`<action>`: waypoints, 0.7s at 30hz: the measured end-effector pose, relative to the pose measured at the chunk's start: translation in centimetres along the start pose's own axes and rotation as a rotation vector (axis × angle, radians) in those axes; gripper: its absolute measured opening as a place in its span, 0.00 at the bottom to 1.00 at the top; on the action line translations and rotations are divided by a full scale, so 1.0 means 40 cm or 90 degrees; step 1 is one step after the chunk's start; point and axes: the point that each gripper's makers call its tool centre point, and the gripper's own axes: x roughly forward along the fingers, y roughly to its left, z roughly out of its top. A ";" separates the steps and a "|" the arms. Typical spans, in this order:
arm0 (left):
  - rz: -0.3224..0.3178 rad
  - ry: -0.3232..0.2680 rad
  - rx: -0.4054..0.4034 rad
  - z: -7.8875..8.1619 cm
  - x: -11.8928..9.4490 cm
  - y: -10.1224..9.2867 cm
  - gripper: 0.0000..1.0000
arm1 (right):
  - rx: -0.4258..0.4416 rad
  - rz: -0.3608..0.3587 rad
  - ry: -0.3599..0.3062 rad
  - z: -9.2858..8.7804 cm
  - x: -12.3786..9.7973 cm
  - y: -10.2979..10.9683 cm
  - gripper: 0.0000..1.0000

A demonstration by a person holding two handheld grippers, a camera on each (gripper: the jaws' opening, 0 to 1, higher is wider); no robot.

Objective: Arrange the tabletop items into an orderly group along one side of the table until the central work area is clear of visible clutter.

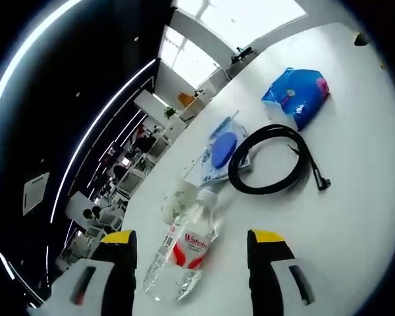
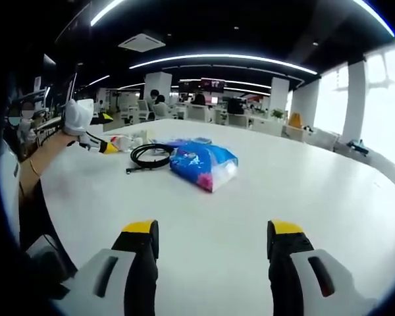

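in the left gripper view, your left tongs (image 1: 192, 253) stand wide open with nothing gripped, and the water bottle (image 1: 182, 253) lies on its side on the white counter (image 1: 355, 197) right in the gap between the two jaws. its long axis runs away from you, cap end far, base end toward the tongs, so the jaws sit on either flank of the body. i can't tell whether either jaw touches it yet. just past the cap there's a small pale cup-like thing (image 1: 178, 199), too blurred to name. beyond that lies a clear pack with a blue disc (image 1: 220, 150), with the coiled black cable (image 1: 273, 158) touching or overlapping its edge. the blue bag (image 1: 297, 95) sits further off toward the far edge of the counter.

in the right gripper view, your right tongs (image 2: 214, 240) are also wide open and empty, hanging over bare counter (image 2: 316, 197). the blue bag (image 2: 204, 164) lies well ahead, slightly left of centre, the cable (image 2: 150, 155) just behind it. your left hand (image 2: 78, 117) and its tongs (image 2: 105, 146) work at the far left edge, close to the bottle (image 2: 127, 141).

so the left side is clearly the nearer one for the bottle; closing straight across its body looks like the move, though a round bottle may roll.
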 end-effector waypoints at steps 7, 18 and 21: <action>0.010 -0.002 0.015 0.018 0.011 0.000 0.67 | 0.001 0.002 -0.003 0.001 0.002 -0.001 0.64; 0.010 0.013 0.028 0.020 0.032 0.004 0.66 | 0.005 -0.003 0.001 -0.007 0.003 -0.012 0.64; 0.010 0.014 0.029 0.021 0.033 0.003 0.66 | 0.005 -0.002 0.001 -0.006 0.003 -0.012 0.64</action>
